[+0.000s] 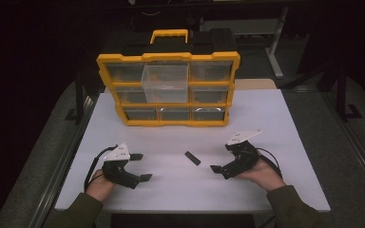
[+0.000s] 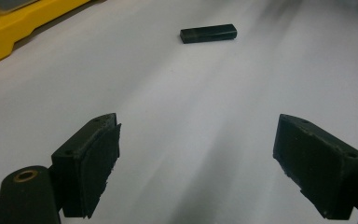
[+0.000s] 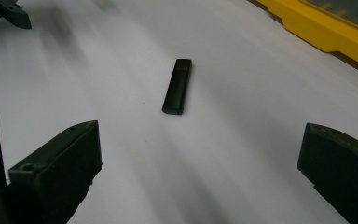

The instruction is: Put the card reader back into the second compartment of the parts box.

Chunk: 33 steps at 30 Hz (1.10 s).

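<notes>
High view shows the small black stick (image 1: 192,157) lying flat on the white bench (image 1: 180,190), between my two claws and touching neither. My left claw (image 1: 141,167) rests on the bench with its jaws spread wide and nothing between them; in the left gripper view the stick (image 2: 208,33) lies well ahead of it. My right claw (image 1: 222,158) is also wide and empty, with the stick (image 3: 177,86) lying lengthwise ahead in the right gripper view. Farther back stands a yellow drawer box (image 1: 168,90), one clear drawer (image 1: 165,83) pulled out.
</notes>
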Tool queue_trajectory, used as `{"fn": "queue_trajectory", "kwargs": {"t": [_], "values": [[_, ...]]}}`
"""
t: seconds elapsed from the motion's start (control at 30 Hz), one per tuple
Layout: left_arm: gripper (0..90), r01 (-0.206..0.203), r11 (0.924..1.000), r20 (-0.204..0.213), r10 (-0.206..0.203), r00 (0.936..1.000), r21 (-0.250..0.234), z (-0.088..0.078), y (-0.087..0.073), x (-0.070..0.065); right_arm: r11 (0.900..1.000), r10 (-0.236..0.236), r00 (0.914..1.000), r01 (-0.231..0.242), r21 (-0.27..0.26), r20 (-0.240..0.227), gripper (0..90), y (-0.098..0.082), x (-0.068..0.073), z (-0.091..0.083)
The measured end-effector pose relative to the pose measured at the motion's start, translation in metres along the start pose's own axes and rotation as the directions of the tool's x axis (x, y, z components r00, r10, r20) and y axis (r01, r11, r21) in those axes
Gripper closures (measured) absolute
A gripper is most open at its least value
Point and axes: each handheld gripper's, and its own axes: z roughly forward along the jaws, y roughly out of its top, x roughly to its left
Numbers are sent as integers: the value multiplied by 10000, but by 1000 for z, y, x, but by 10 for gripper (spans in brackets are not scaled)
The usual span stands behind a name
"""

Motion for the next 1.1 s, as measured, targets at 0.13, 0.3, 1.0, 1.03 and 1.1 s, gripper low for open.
{"fn": "queue_trajectory", "kwargs": {"t": [0.13,0.3,1.0,1.03,1.1], "values": [[146,-2,10000,2,2,10000,2,0,0,0,10000,5,10000,-5,22,-17,0,2,0,1],[146,-3,10000,5,3,10000,-6,0,0,0,10000,-11,10000,11,27,-73,0,5,0,2],[146,-32,10000,21,32,10000,-16,-1,0,-1,9999,-63,9997,65,96,-228,0,20,0,9],[146,-37,10000,16,37,10000,-9,-1,0,-1,9999,-105,9997,108,110,-241,0,20,0,9],[146,-40,10000,25,40,10000,-11,-1,0,-1,9999,-75,9996,78,143,-255,0,22,0,10]]}}
